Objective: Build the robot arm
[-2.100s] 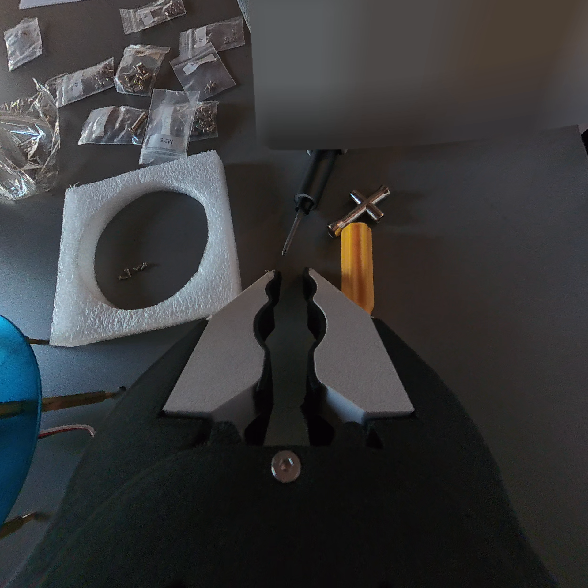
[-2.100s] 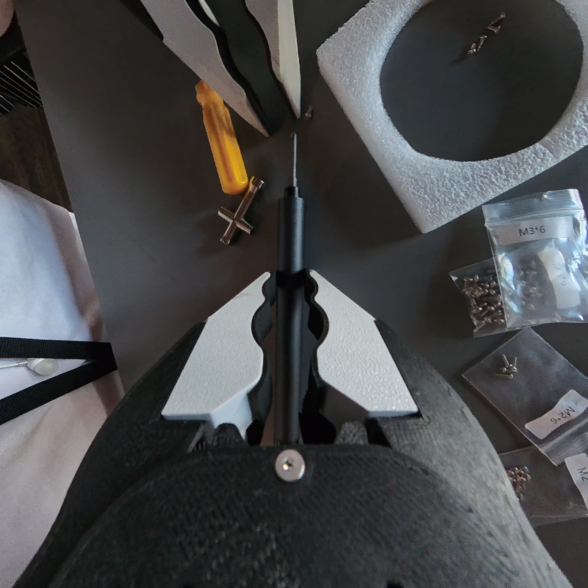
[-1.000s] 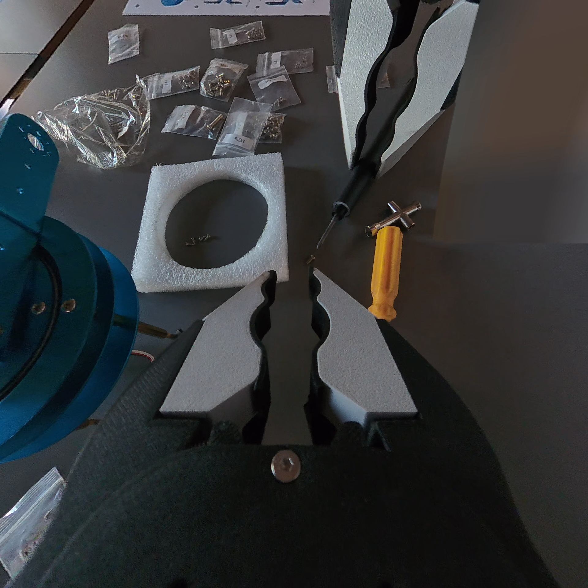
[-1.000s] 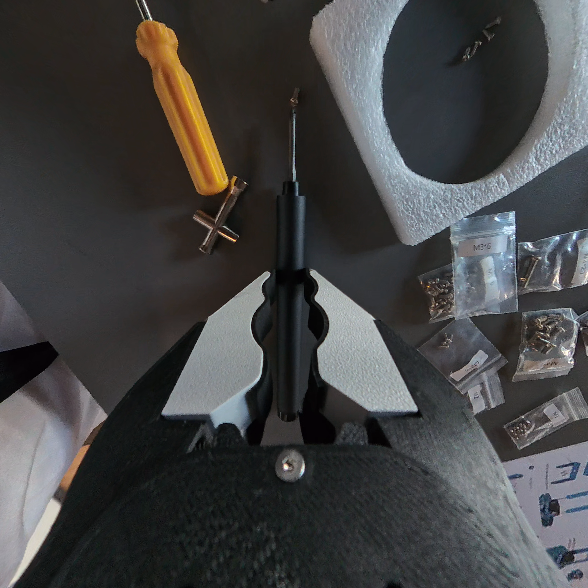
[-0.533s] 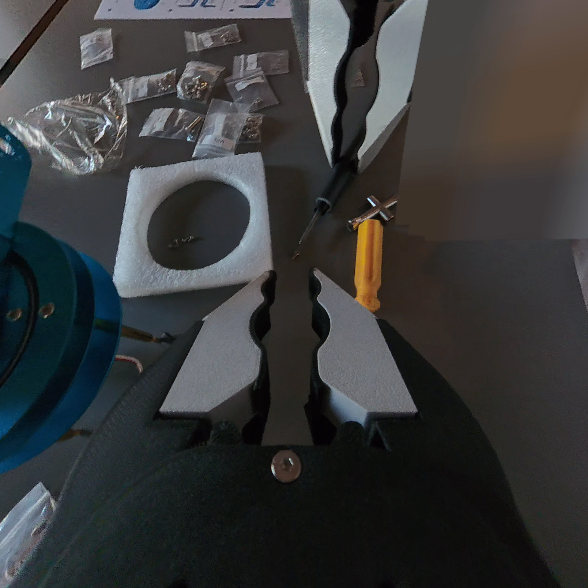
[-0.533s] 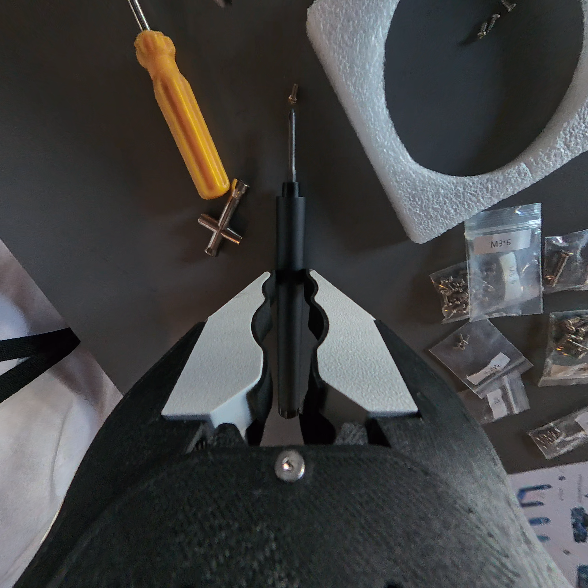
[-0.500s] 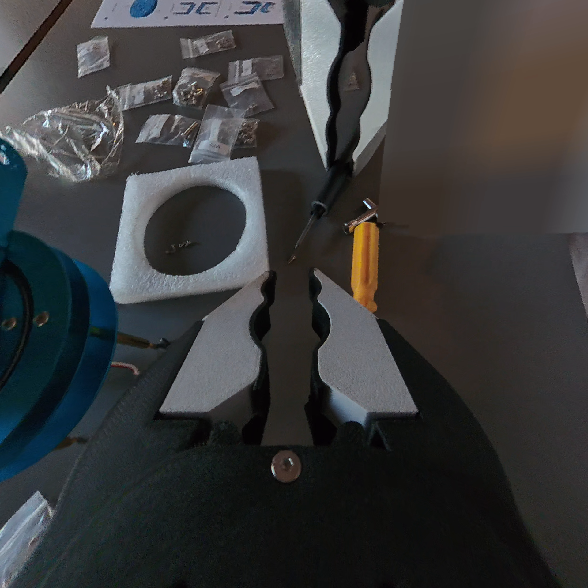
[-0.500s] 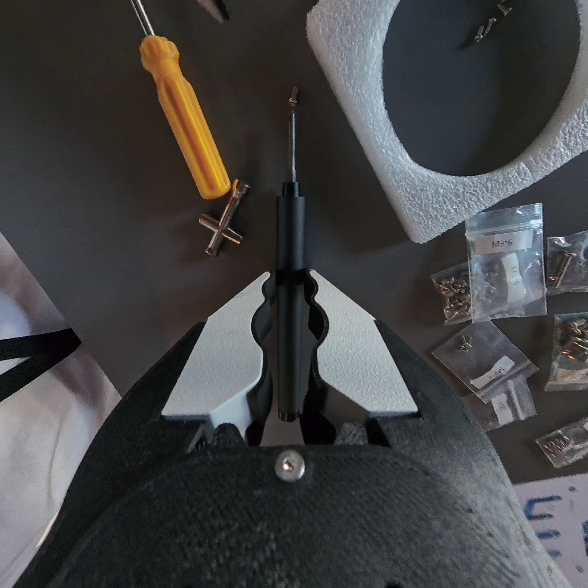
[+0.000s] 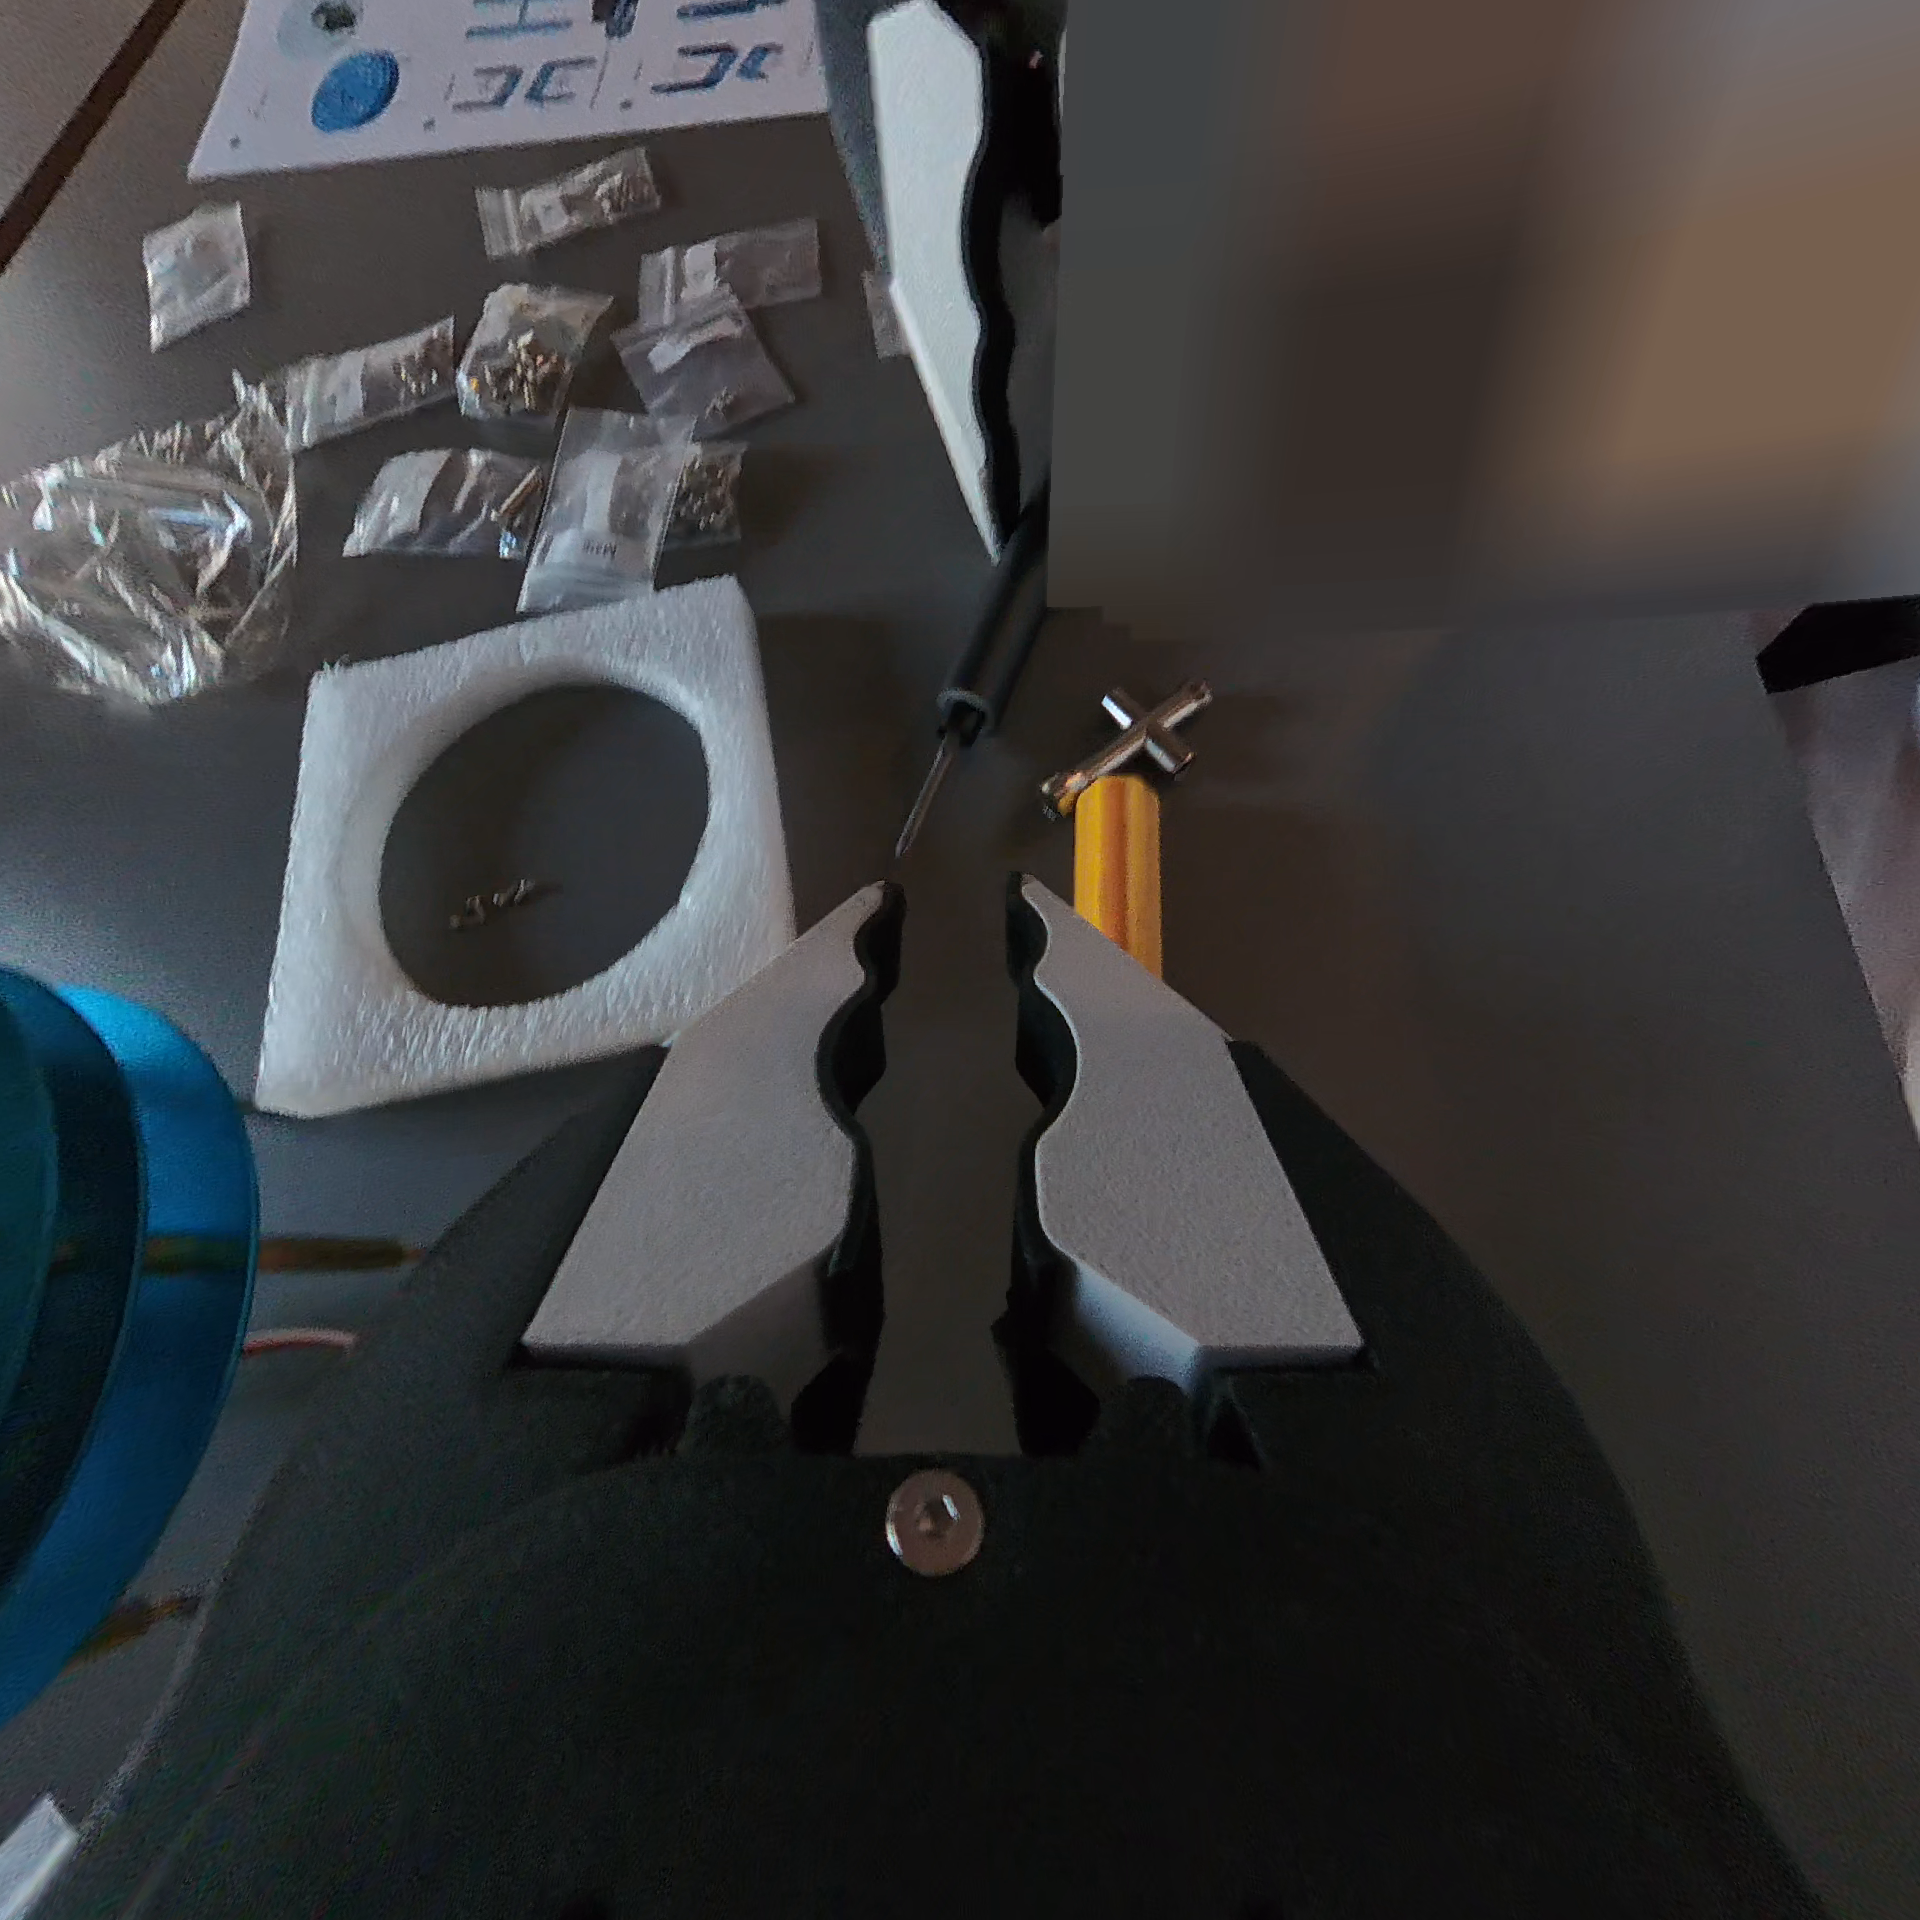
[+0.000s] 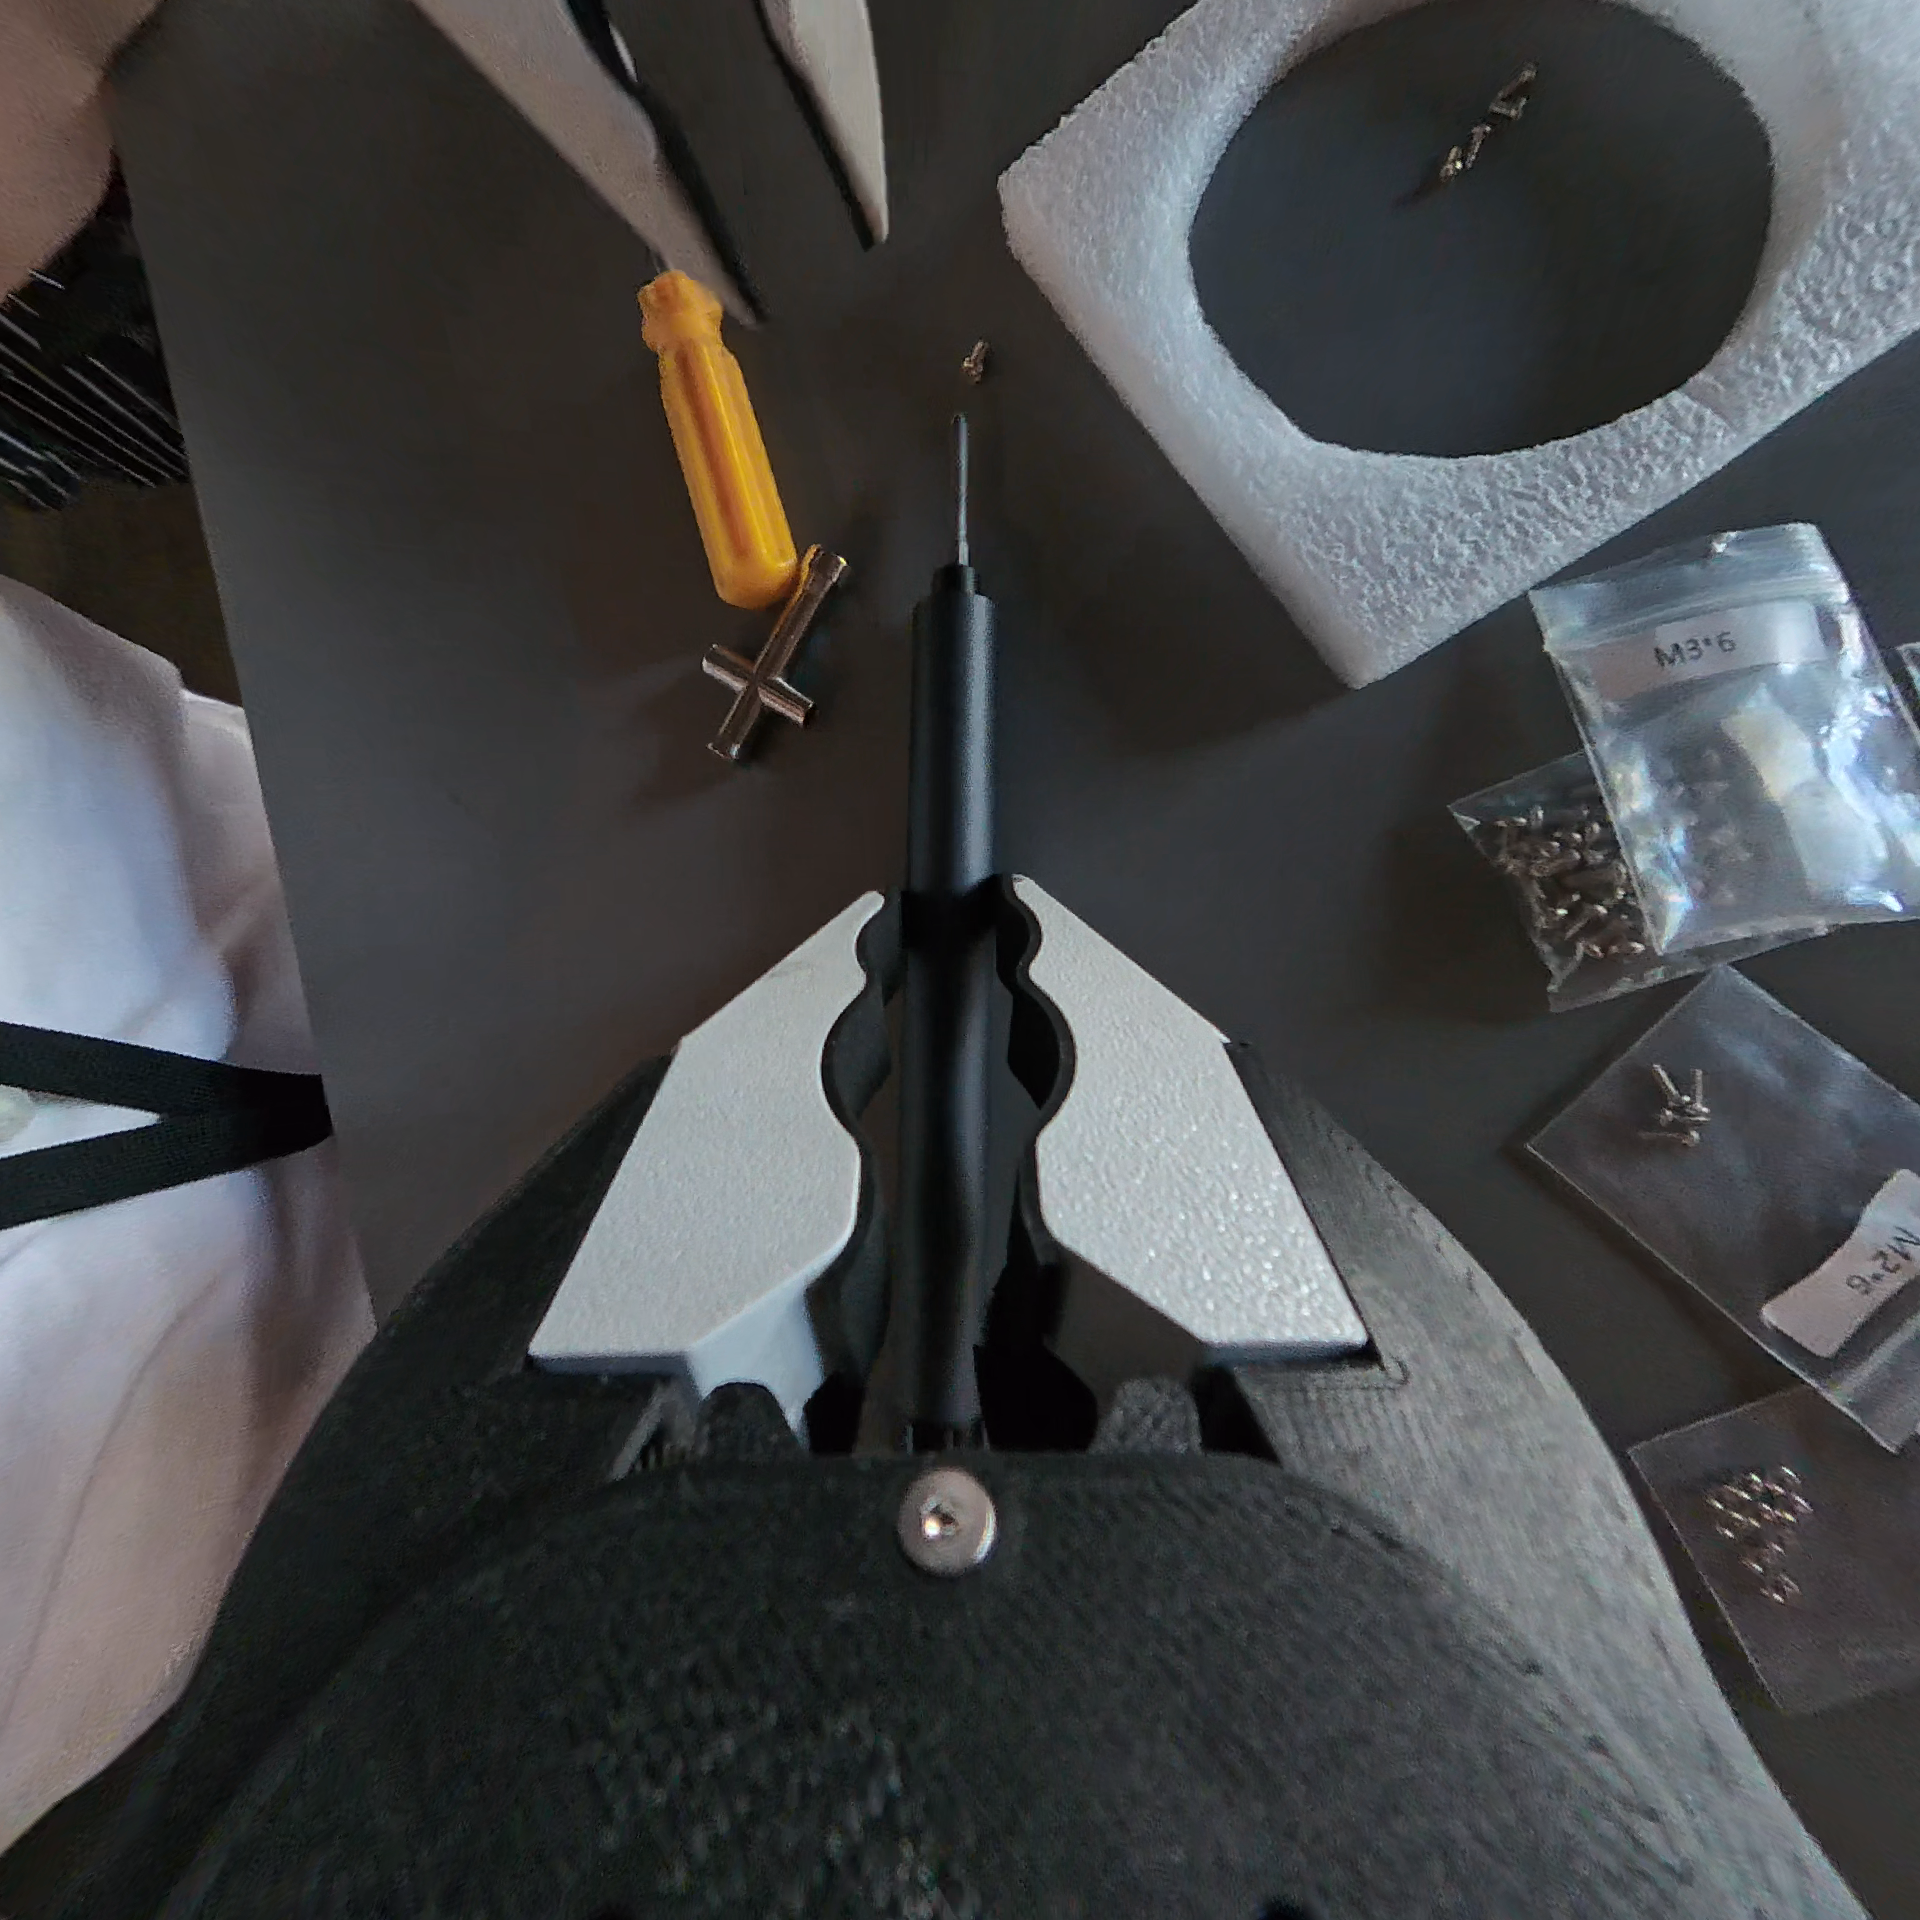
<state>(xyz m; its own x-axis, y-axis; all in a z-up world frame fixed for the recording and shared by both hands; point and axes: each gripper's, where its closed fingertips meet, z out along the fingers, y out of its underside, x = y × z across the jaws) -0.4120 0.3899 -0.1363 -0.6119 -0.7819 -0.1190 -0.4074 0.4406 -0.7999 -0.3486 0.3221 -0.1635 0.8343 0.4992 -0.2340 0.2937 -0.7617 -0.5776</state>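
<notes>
My right gripper is shut on a black precision screwdriver. Its thin tip points at a small loose screw on the dark table, just short of it. My left gripper is open and empty, low over the table, facing the black screwdriver. It also shows at the top of the right wrist view, beside the loose screw. A yellow screwdriver lies left of the tip, partly under one left finger. The right gripper's finger shows in the left wrist view.
A white foam frame holds a few screws. A metal cross wrench touches the yellow handle. Bags of screws, a blue round metal part and a person's white garment lie around. My right fingertips sit around 11 cm from my left ones.
My left gripper has moved in toward the black screwdriver's tip and shows again in the right wrist view. The right gripper still holds the black screwdriver, aimed at the loose screw.
</notes>
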